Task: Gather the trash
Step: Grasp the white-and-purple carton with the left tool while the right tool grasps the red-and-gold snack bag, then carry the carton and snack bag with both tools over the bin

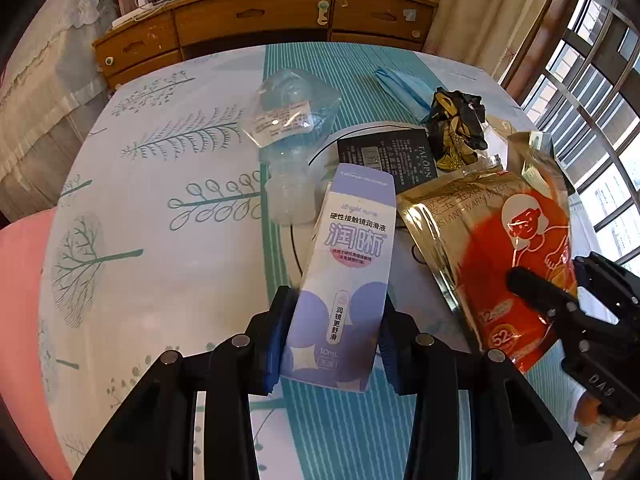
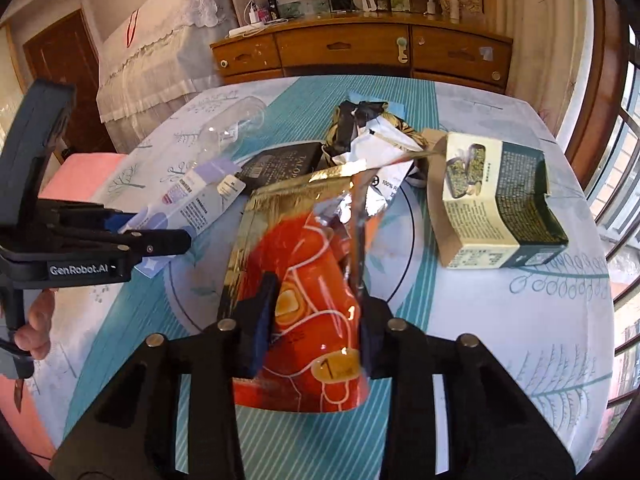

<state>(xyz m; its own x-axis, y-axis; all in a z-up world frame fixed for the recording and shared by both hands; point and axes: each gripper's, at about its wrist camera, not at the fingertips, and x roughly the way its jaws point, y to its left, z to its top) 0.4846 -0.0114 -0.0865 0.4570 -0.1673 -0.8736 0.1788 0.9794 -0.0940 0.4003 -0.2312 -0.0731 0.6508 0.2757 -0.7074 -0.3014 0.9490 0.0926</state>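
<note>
— Trash lies spread over the worktop (image 1: 168, 280), on its tree-print cloth. Where are your tongs?

— My left tongs (image 1: 330, 336) are clamped on the lower end of a lilac carton (image 1: 346, 264); both blue pads press its sides, and its far end leans toward the clear plastic bottle (image 1: 286, 136) lying on its side.

— And the right?

— My right tongs (image 2: 316, 332) are clenched on the red-and-gold foil pouch (image 2: 304, 264), one finger on each face near its lower end. The pouch stands up between them, its torn gold top open. From the left camera I see those same tongs gripping the pouch's edge at the right.

— What is still lying there?

— A black flat packet (image 1: 386, 152) beyond the carton, a crumpled black-and-gold wrapper (image 1: 458, 128) just beside it, a blue folded piece (image 1: 402, 84) further back, and a green-and-cream box (image 2: 498, 204) on its side, right of the pouch.

— Anything past the worktop?

— A wooden dresser (image 2: 360, 50) with drawers.
</note>
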